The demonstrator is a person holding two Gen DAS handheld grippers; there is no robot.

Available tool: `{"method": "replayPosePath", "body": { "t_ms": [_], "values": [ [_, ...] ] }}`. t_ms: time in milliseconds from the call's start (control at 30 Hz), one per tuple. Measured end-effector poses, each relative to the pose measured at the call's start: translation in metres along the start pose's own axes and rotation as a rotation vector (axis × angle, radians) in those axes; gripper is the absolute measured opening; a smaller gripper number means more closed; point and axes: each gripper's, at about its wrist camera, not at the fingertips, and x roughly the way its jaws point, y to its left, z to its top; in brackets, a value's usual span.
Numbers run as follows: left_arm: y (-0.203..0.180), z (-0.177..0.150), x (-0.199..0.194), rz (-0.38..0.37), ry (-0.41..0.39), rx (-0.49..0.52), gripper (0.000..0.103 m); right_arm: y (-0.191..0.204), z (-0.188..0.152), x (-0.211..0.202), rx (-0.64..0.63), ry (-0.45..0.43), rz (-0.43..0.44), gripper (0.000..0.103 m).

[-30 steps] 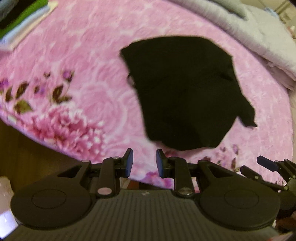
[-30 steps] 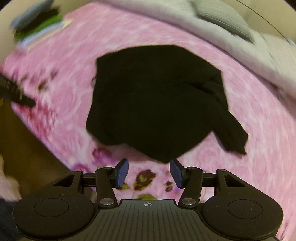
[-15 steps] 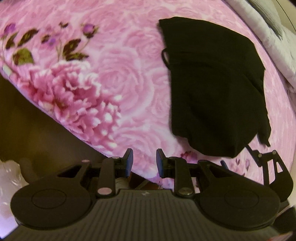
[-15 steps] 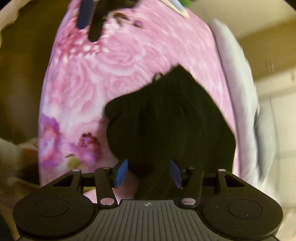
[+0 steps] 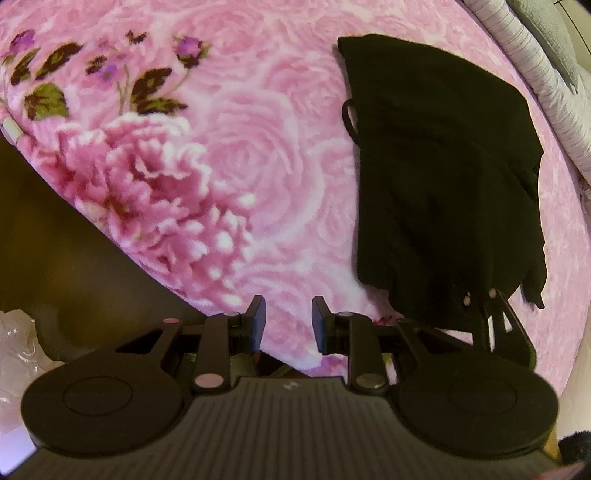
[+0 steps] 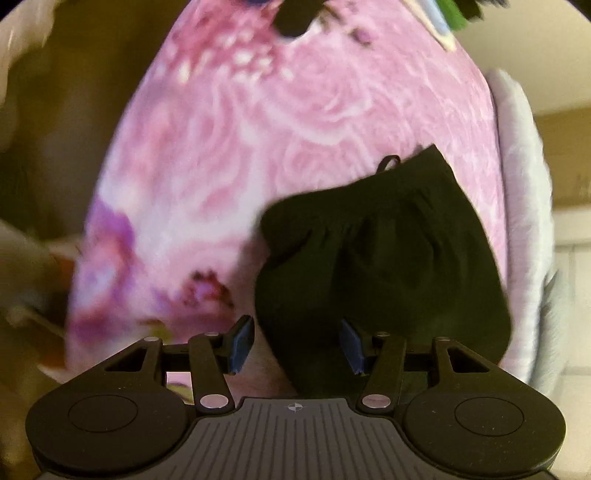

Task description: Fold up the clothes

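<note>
A black garment [image 5: 439, 177] lies crumpled on the pink floral blanket [image 5: 240, 147]. It also shows in the right wrist view [image 6: 380, 258]. My left gripper [image 5: 289, 325] is open and empty, hovering over the blanket's near edge, left of the garment. My right gripper [image 6: 295, 345] is open wide at the garment's near corner, with cloth showing between its fingers; nothing is gripped. Its frame [image 5: 495, 332] shows in the left wrist view at the garment's lower edge.
A grey-white quilt [image 5: 535, 66] borders the far right of the bed. The blanket's edge drops to a dark floor [image 5: 66, 258] at the left. A green and white stack [image 6: 443, 14] lies at the far end of the bed.
The right gripper has swung round and come down to the garment's corner, now seen from its side. The left gripper has shifted left and closer to the blanket's edge.
</note>
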Motion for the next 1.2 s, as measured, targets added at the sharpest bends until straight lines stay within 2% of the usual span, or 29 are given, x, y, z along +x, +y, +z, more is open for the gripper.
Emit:
{"method": "replayPosePath", "body": {
  "t_ms": [67, 300, 333, 367, 400, 433, 567, 633, 700, 800, 900, 967, 1033, 1200],
  "values": [
    [0.001, 0.002, 0.001, 0.001, -0.001, 0.000, 0.022, 0.001, 0.000, -0.006, 0.033, 0.007, 0.014, 0.054],
    [0.002, 0.002, 0.011, -0.020, 0.008, 0.013, 0.022, 0.018, 0.000, 0.022, -0.022, 0.029, -0.096, 0.054],
    [0.003, 0.000, 0.012, -0.021, 0.011, 0.012, 0.022, 0.014, 0.000, 0.026, -0.005, 0.031, -0.095, 0.053],
    [0.004, -0.001, 0.013, -0.020, 0.017, 0.009, 0.022, 0.003, 0.000, 0.027, 0.066, 0.025, -0.068, 0.049],
    [0.005, -0.002, 0.012, -0.021, 0.021, 0.005, 0.022, -0.014, -0.001, 0.024, 0.197, 0.012, 0.004, 0.014],
    [0.006, -0.003, 0.011, -0.025, 0.021, 0.002, 0.022, -0.036, -0.007, 0.020, 0.368, 0.011, 0.077, 0.004],
    [0.009, -0.001, 0.001, -0.034, -0.001, 0.001, 0.022, -0.128, -0.054, -0.005, 1.120, -0.053, 0.346, 0.004],
    [0.007, 0.000, -0.004, -0.035, -0.015, 0.017, 0.022, -0.163, -0.094, -0.023, 1.461, -0.162, 0.446, 0.004],
    [0.002, 0.001, -0.007, -0.039, -0.025, 0.037, 0.022, -0.191, -0.134, -0.047, 1.746, -0.297, 0.489, 0.004],
    [-0.013, 0.000, -0.008, -0.049, -0.025, 0.082, 0.022, -0.215, -0.202, -0.085, 2.095, -0.504, 0.405, 0.004],
    [-0.034, -0.005, -0.007, -0.063, -0.022, 0.139, 0.022, -0.211, -0.267, -0.111, 2.377, -0.572, 0.263, 0.004],
    [-0.050, -0.013, -0.004, -0.075, -0.025, 0.181, 0.022, -0.194, -0.312, -0.122, 2.569, -0.550, 0.164, 0.004],
    [-0.070, -0.024, 0.001, -0.083, -0.023, 0.222, 0.022, -0.166, -0.354, -0.129, 2.753, -0.476, 0.059, 0.004],
    [-0.114, -0.059, 0.022, -0.073, -0.001, 0.286, 0.022, -0.083, -0.459, -0.126, 3.121, -0.314, -0.143, 0.004]
  ]
}}
